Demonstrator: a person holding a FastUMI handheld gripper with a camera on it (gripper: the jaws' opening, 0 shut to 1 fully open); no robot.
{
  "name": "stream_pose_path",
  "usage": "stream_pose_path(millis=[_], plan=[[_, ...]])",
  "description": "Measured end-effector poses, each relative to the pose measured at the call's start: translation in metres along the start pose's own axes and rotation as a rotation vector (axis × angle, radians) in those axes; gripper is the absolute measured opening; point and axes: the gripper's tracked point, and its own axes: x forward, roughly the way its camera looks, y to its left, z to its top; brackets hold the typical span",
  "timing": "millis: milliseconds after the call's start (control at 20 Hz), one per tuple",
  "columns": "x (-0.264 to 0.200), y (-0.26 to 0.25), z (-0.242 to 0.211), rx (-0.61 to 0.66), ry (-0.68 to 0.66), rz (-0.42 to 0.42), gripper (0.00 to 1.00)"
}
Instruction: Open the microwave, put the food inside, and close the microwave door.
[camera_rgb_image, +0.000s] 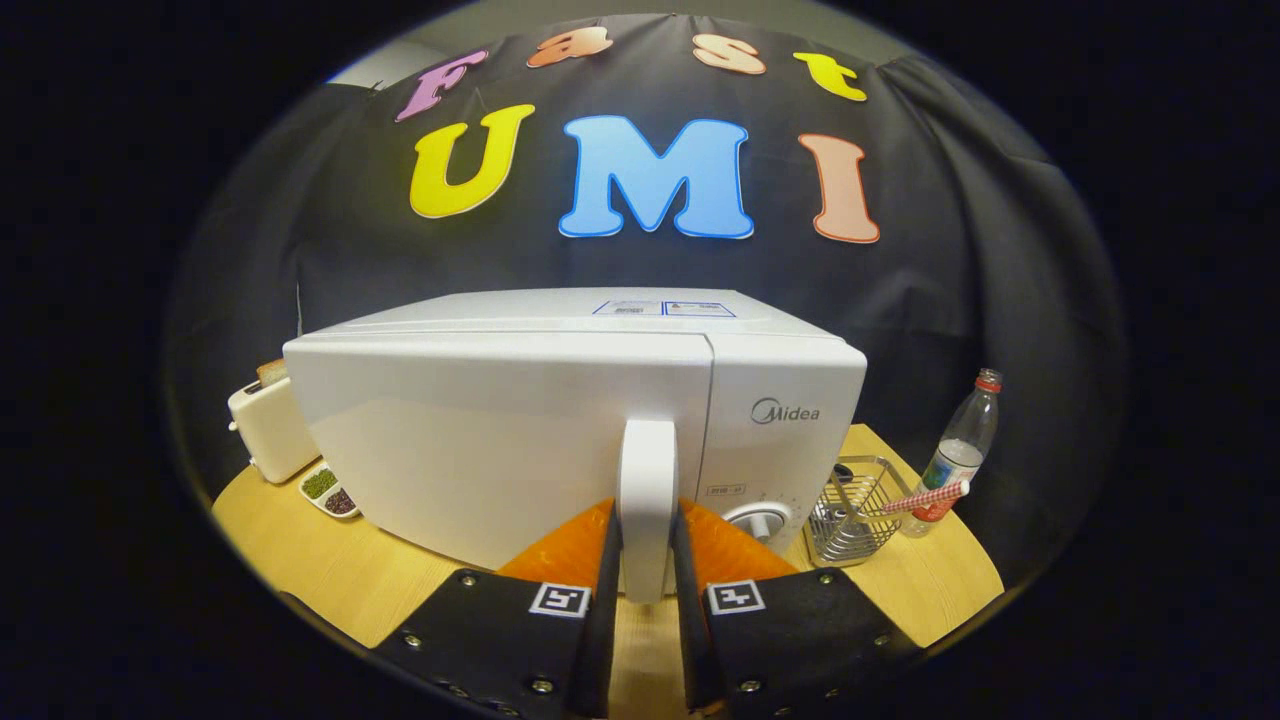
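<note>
While tool (647, 570) seemingly grips one handle (647, 500) — one microwave (500, 430)

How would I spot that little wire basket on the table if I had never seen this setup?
Start at the big white microwave on the wooden table, whose door handle sits between the gripper fingers. Look just past the side with its control knob: the wire basket stands there, beside a clear plastic bottle. It is the only shiny metal mesh thing there.
</note>
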Motion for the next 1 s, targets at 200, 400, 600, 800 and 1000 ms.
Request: stream_pose_path(millis=[200, 400, 600, 800, 1000], plan=[[0.001, 0.002, 0.000, -0.016, 0.001, 0.024, 0.20], [-0.003, 0.003, -0.002, -0.001, 0.030, 0.018, 0.09], [-0.037, 0.016, -0.012, -0.060, 0.019, 0.034, 0.09], [-0.059, 0.025, -0.022, 0.008, 0.060, 0.043, 0.09], [-0.085, 0.041, -0.031, 0.031, 0.088, 0.076, 0.17]])
